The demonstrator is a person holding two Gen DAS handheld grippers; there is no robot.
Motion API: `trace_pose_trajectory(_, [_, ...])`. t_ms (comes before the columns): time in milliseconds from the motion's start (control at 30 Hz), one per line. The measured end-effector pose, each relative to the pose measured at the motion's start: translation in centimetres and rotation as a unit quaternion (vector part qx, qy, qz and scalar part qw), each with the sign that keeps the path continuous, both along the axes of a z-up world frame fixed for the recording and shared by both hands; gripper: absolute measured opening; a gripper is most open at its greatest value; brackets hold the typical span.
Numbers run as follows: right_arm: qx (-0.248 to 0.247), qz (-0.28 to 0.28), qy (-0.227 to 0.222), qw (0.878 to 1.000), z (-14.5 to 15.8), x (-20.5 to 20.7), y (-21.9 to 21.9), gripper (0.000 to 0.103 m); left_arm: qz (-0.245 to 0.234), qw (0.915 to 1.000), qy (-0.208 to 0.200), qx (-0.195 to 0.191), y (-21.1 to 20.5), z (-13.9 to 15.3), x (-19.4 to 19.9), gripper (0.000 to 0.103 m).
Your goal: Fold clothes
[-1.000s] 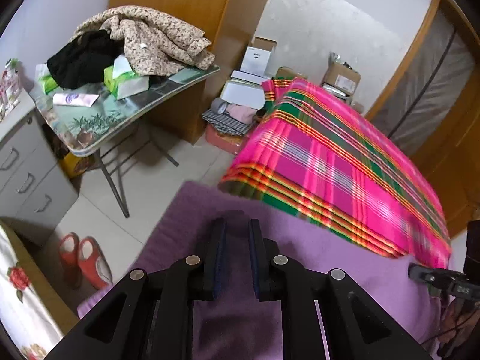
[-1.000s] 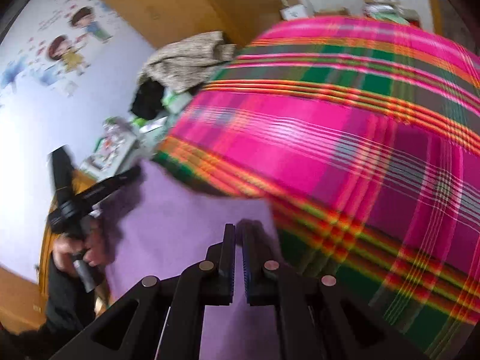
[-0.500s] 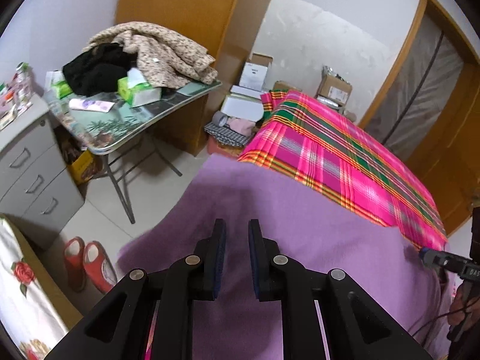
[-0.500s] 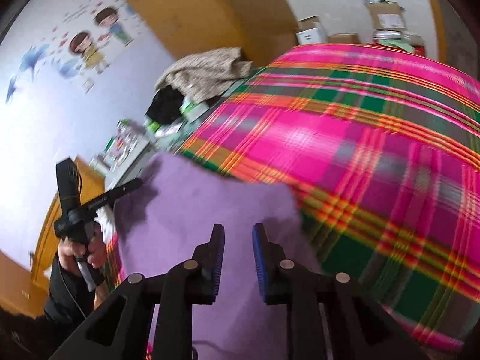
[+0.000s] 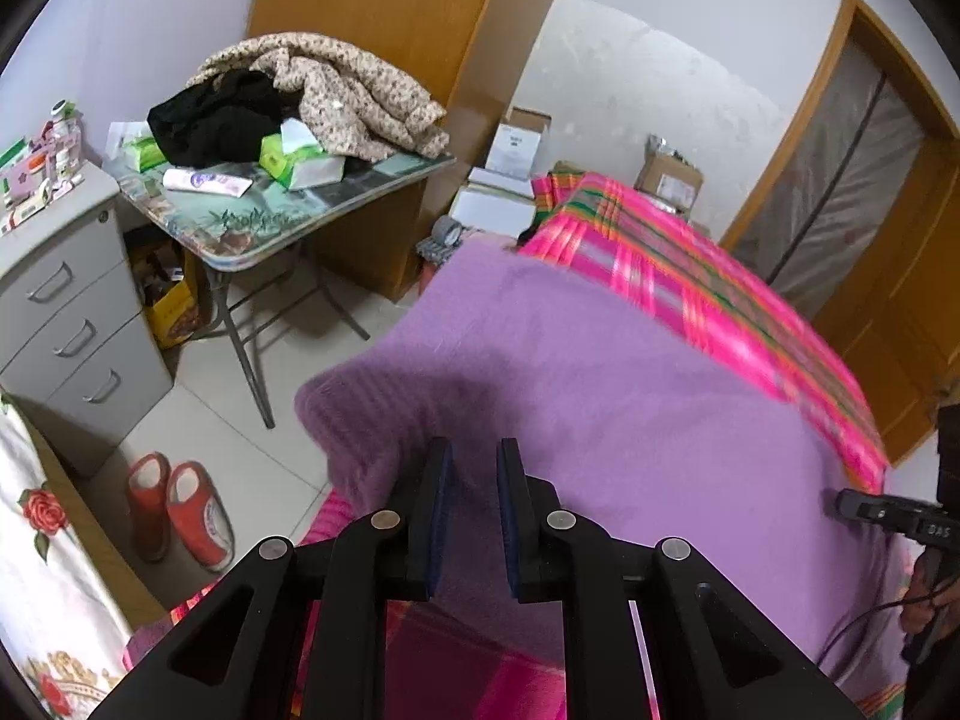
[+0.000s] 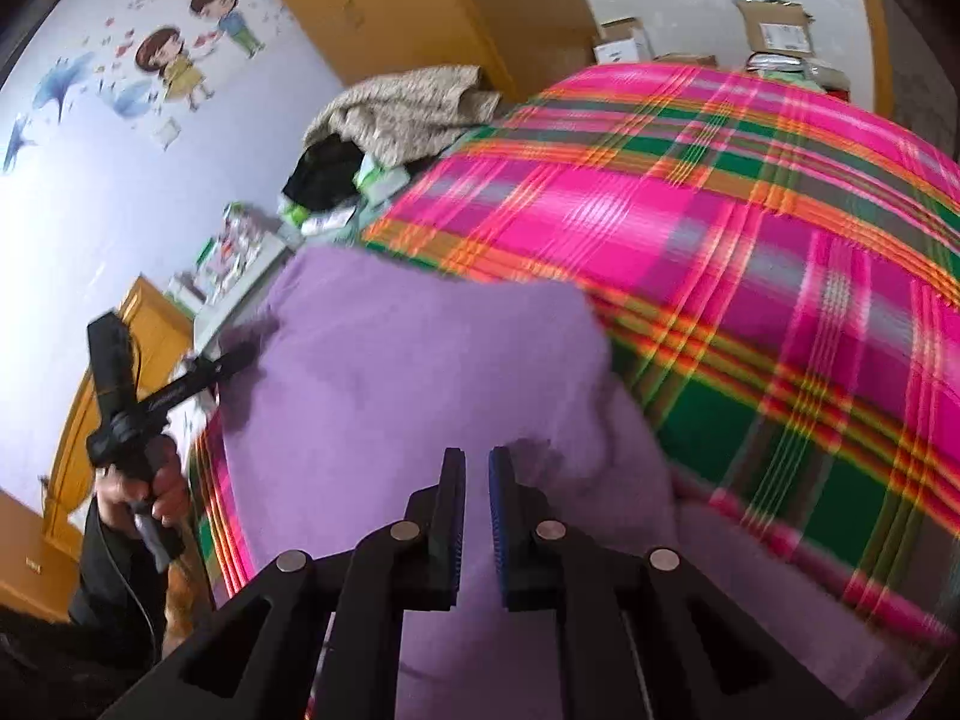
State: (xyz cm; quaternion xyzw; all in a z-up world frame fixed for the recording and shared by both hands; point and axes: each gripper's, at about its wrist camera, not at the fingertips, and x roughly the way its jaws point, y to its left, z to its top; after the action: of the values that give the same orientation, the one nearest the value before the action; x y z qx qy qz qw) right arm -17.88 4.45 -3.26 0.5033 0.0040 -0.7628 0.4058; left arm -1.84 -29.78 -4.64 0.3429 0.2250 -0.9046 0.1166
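Since the earlier frames the purple fleece garment (image 5: 600,396) has been drawn farther across the pink plaid bedspread (image 5: 708,294), so that it now covers most of the near part of the bed. The garment is a soft, fuzzy lilac fabric; its near-left corner shows a ribbed band and folds over the bed's edge, and its far edge lies as an uneven line across the plaid. In the right wrist view the same garment (image 6: 420,390) forms a rounded, slightly rumpled sheet with a small raised pucker just ahead of the fingertips. The left gripper (image 5: 469,462) holds its fingers a narrow gap apart above the fabric; whether cloth is pinched between them cannot be told. The right gripper (image 6: 477,471) has just been closing, its jaws now nearly together, and a grip on the fabric cannot be confirmed. Beside the bed stand a folding table (image 5: 252,228) piled with clothes, a grey drawer unit (image 5: 72,324) and red slippers (image 5: 180,510).
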Motion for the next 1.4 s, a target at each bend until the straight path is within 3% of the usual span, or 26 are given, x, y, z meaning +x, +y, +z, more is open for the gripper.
trace_pose_trajectory(133, [0.005, -0.007, 0.002, 1.000, -0.1, 0.2, 0.3, 0.009, 0.000, 0.9999, 0.001, -0.010, 0.5, 1.1, 0.0, 0.015])
trace_pose_trajectory(267, [-0.003, -0.012, 0.020, 1.000, 0.5, 0.2, 0.8, 0.009, -0.031, 0.9993, 0.014, -0.017, 2.1, 2.3, -1.1, 0.015])
trace_pose_trajectory(367, [0.000, -0.034, 0.009, 0.999, -0.2, -0.9, 1.7, 0.009, -0.059, 0.9982, 0.002, -0.011, 3.4, 1.7, -2.5, 0.015])
trace_pose_trajectory(433, [0.002, -0.050, -0.006, 0.999, -1.0, -1.8, 2.4, 0.001, -0.075, 0.9968, -0.021, -0.015, 4.5, 0.7, -3.5, 0.015])
trace_pose_trajectory(500, [-0.006, -0.057, -0.006, 0.998, -0.7, -2.0, 3.1, 0.001, -0.077, 0.9964, -0.022, -0.026, 5.1, 0.4, -3.4, 0.016])
trace_pose_trajectory(567, [-0.016, -0.059, 0.006, 0.998, 0.2, -2.1, 3.7, 0.006, -0.083, 0.9963, -0.014, -0.017, 5.2, 0.7, -3.2, 0.016])
trace_pose_trajectory(633, [-0.019, -0.063, 0.008, 0.998, 0.5, -2.7, 4.2, 0.022, -0.083, 0.9964, -0.011, -0.013, 5.2, 0.8, -3.2, 0.016])
trace_pose_trajectory(800, [0.005, -0.054, -0.009, 0.999, -0.9, -4.2, 3.9, 0.028, -0.087, 0.9960, -0.015, -0.013, 5.8, 0.7, -3.5, 0.016])
trace_pose_trajectory(867, [0.004, -0.046, -0.009, 0.999, -1.2, -4.2, 3.9, 0.022, -0.093, 0.9954, -0.015, -0.016, 6.3, 0.8, -3.5, 0.016])
trace_pose_trajectory(900, [-0.003, -0.044, -0.009, 0.999, -1.1, -4.1, 4.0, 0.005, -0.097, 0.9951, -0.015, -0.016, 6.5, 0.7, -3.6, 0.016])
trace_pose_trajectory(1033, [-0.030, -0.058, -0.014, 0.998, -0.8, -4.2, 5.2, 0.004, -0.097, 0.9951, -0.013, -0.013, 6.3, 0.1, -3.8, 0.015])
trace_pose_trajectory(1200, [-0.064, -0.086, -0.058, 0.993, -1.7, -5.1, 6.7, 0.005, -0.097, 0.9953, -0.003, -0.001, 5.9, -0.1, -3.6, 0.015])
trace_pose_trajectory(1400, [-0.061, -0.082, -0.040, 0.994, -0.2, -4.1, 6.9, 0.007, -0.082, 0.9965, -0.009, -0.010, 5.6, 0.6, -2.7, 0.016])
